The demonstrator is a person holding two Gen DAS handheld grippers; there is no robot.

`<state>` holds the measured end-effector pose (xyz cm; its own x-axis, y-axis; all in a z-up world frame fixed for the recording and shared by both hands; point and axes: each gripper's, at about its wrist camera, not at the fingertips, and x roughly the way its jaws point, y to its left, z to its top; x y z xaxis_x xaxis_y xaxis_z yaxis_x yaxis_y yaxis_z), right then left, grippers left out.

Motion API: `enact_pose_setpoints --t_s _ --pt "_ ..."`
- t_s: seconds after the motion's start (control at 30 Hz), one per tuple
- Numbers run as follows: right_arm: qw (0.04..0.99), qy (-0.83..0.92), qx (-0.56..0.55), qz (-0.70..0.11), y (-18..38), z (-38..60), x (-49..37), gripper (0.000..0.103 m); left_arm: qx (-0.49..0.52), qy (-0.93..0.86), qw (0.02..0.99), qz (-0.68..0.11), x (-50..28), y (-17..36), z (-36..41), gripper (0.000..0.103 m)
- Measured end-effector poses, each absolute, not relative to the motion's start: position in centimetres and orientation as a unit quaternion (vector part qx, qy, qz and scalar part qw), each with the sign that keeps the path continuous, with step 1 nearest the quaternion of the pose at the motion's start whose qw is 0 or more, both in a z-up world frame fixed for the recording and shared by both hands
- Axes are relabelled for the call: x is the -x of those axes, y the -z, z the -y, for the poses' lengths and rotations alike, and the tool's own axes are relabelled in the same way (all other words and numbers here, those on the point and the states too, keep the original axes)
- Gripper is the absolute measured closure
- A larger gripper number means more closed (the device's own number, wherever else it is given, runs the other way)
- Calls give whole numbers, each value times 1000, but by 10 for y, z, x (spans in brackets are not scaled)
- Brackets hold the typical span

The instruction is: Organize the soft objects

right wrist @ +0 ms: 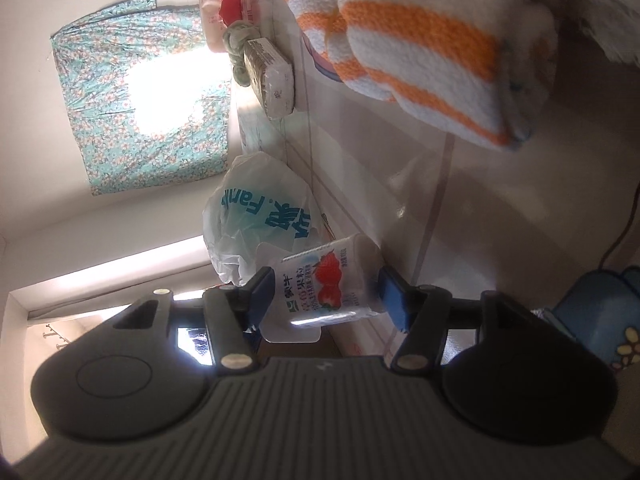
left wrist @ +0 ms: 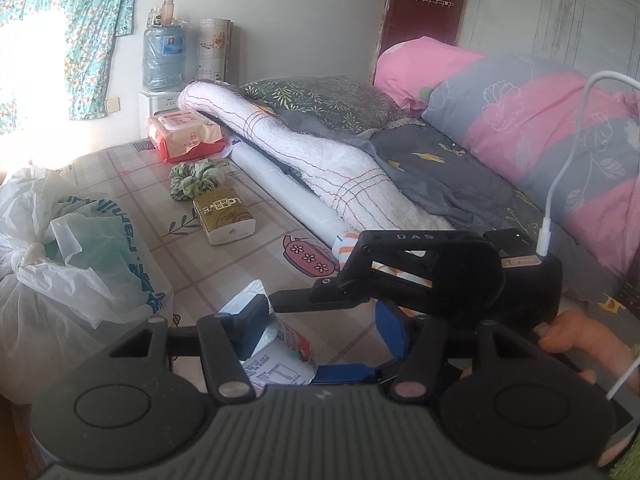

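Observation:
A strawberry yogurt cup [right wrist: 324, 284] sits between the pads of my right gripper [right wrist: 328, 292]. The left pad touches its lid end and the right pad stands a sliver off its base, so the jaws are open. In the left wrist view the same cup [left wrist: 280, 352] leans against the left pad of my left gripper [left wrist: 320, 316]. A clear gap separates it from the right pad, so that gripper is open too. The right gripper's black housing [left wrist: 440, 276] crosses from the right, rolled on its side. An orange-and-white knitted piece [right wrist: 420, 48] lies further along the table.
On the checked tablecloth [left wrist: 132, 184] lie a green scrunchie [left wrist: 196, 178], a tissue pack [left wrist: 224, 216], a red wipes pack [left wrist: 184, 136] and tied plastic bags [left wrist: 72, 260]. A rolled white quilt [left wrist: 320, 152] and pink-grey bedding [left wrist: 540, 128] lie on the right. A hand [left wrist: 572, 336] grips the right tool.

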<state>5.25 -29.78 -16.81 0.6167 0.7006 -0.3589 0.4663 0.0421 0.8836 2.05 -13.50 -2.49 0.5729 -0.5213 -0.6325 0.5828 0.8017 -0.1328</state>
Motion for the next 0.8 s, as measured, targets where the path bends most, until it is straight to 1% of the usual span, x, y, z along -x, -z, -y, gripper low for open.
enact_pose_setpoints --t_s 0.17,0.47,0.57,0.8 --pt "559 -95 -712 -413 176 297 -39 41 -53 314 886 -338 -15 25 137 43" --pt "542 -101 -738 -388 179 295 -16 31 -54 327 877 -347 -5 26 142 43" --pt "537 -97 -743 -387 183 295 -10 31 -48 329 870 -364 -4 30 143 43" --pt "533 -98 -746 -387 186 294 4 31 -53 336 865 -368 5 32 142 43"
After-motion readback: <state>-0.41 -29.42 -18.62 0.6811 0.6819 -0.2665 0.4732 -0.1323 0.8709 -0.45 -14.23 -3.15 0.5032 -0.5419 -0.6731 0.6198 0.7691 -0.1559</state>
